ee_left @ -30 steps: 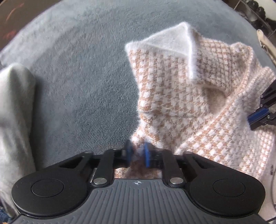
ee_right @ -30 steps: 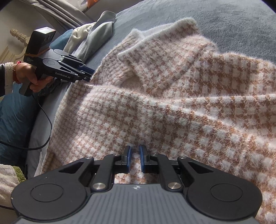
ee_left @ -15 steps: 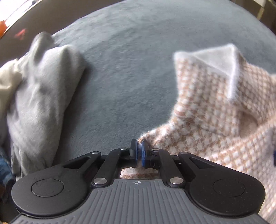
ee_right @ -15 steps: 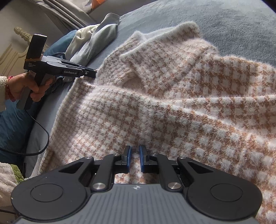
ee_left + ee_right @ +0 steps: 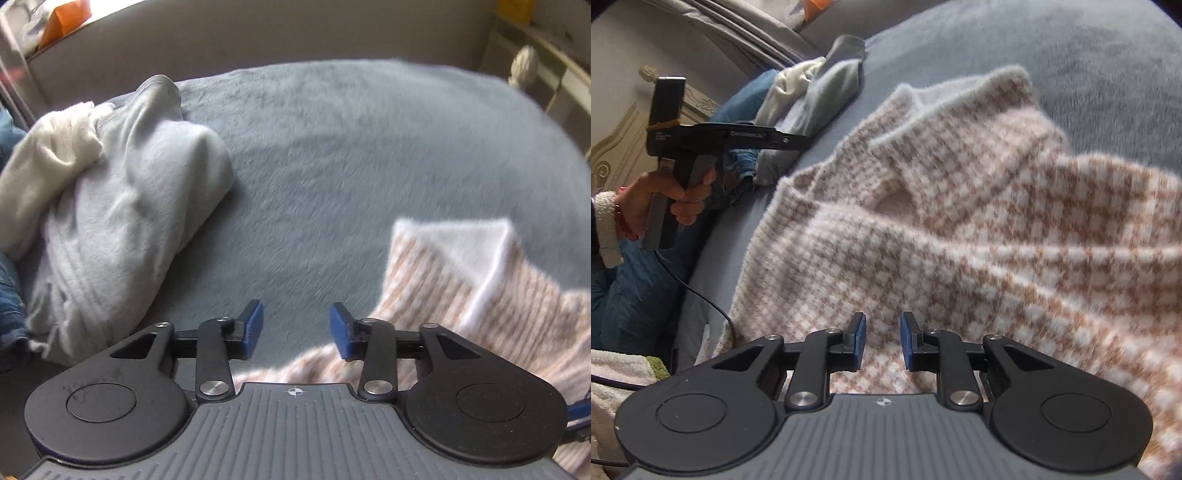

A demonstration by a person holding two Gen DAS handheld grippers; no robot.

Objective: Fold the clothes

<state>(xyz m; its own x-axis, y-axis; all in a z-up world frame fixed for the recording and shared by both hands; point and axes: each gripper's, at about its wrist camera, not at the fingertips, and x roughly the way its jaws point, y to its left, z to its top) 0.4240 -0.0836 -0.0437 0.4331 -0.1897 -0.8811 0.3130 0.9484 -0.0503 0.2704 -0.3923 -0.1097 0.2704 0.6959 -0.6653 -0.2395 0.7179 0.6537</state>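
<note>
On the left of the bed (image 5: 369, 155), at about ten o'clock from the left hand-held gripper (image 5: 296, 326), sits a heap of grey and cream clothes (image 5: 122, 206). That hand-held gripper hovers over bare blanket with its blue pads spread wide, holding nothing. The checked fuzzy sweater (image 5: 491, 295) lies at its three to four o'clock, just beside the right pad, one white corner turned up.

In the right wrist view, the right hand-held gripper (image 5: 882, 341) is directly over the sweater (image 5: 960, 229), pads partly apart, gripping nothing. The sweater's length runs from its seven o'clock toward one o'clock, collar at twelve. The right one is nearer the cloth.
</note>
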